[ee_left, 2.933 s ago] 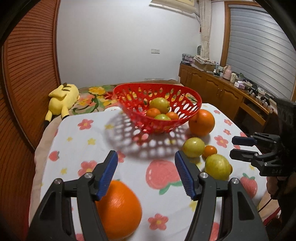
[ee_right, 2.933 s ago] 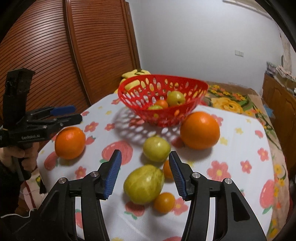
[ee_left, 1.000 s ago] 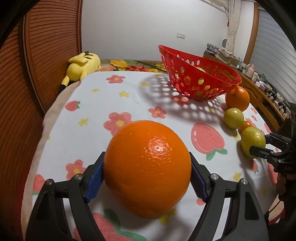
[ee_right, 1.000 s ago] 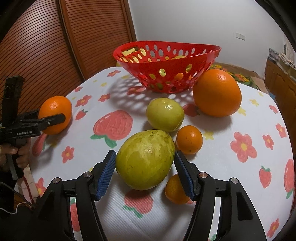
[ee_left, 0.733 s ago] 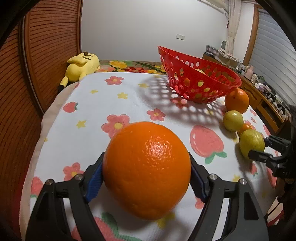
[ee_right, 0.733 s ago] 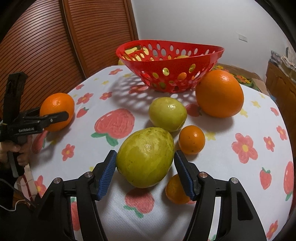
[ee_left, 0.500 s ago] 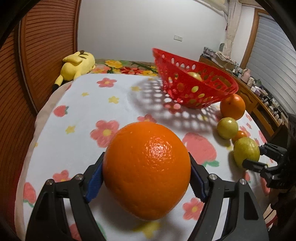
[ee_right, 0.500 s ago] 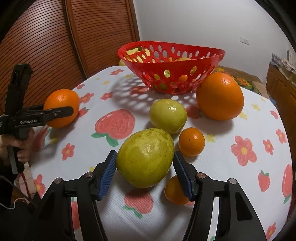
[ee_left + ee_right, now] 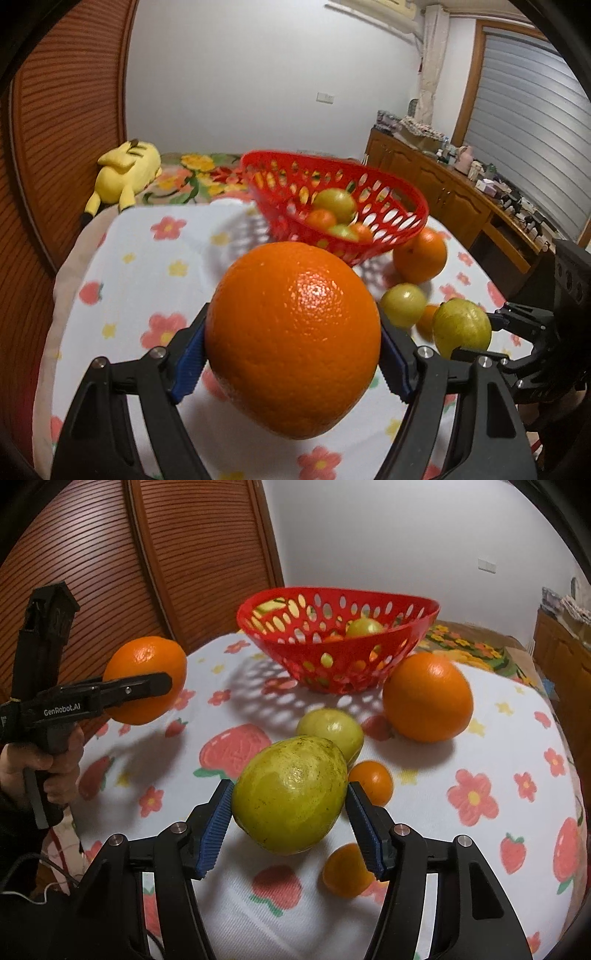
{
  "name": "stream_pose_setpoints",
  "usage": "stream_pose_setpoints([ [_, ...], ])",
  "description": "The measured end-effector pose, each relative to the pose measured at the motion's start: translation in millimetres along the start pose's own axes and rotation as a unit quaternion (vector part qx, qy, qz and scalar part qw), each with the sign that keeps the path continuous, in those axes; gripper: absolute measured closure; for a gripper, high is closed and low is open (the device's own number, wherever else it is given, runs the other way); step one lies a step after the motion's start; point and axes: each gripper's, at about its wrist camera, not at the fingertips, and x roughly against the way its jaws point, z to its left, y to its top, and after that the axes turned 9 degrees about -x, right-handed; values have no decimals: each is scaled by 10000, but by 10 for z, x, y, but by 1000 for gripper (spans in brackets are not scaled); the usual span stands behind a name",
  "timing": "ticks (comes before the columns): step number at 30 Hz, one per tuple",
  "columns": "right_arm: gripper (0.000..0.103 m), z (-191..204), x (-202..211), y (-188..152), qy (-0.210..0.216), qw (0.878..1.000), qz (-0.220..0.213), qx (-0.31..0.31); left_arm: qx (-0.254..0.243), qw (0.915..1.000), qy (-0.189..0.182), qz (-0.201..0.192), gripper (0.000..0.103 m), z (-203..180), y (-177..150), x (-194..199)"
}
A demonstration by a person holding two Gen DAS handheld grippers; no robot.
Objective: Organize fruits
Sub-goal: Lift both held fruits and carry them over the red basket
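My left gripper (image 9: 293, 363) is shut on a large orange (image 9: 291, 338) and holds it above the tablecloth; it also shows in the right wrist view (image 9: 144, 677). My right gripper (image 9: 290, 823) is shut on a big yellow-green fruit (image 9: 291, 794), lifted off the table; it shows in the left wrist view (image 9: 461, 326) too. The red perforated basket (image 9: 369, 657) stands at the table's far side with several small fruits inside. On the cloth lie another large orange (image 9: 428, 698), a round green fruit (image 9: 332, 729) and two small oranges (image 9: 373, 781).
A yellow plush toy (image 9: 123, 173) lies beyond the table's far left. A wooden slatted wall (image 9: 110, 572) runs along the left side. A wooden cabinet (image 9: 461, 206) with clutter stands at the right. The table edge curves round near the person's hand (image 9: 44, 771).
Both grippers have risen with their fruit: the orange and the yellow-green fruit are off the cloth and closer to the basket than half a second ago.
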Motion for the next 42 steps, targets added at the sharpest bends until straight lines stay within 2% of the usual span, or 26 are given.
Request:
stream_pose_setpoints([
  [7,40,-15,175,250,59,9996,-222,142,-173,9996,-80,-227,25,-115,324,2],
  [21,40,-36,189,915,4,9976,-526,440,-481,9981,-236,-297,25,-264,722,-273],
  [36,40,-259,-287,1361,32,9976,-324,619,-420,9990,-136,-120,25,-60,984,-709],
  [42,40,-333,-534,1483,-87,9971,-145,744,-400,9991,-139,-41,25,0,1036,-878],
])
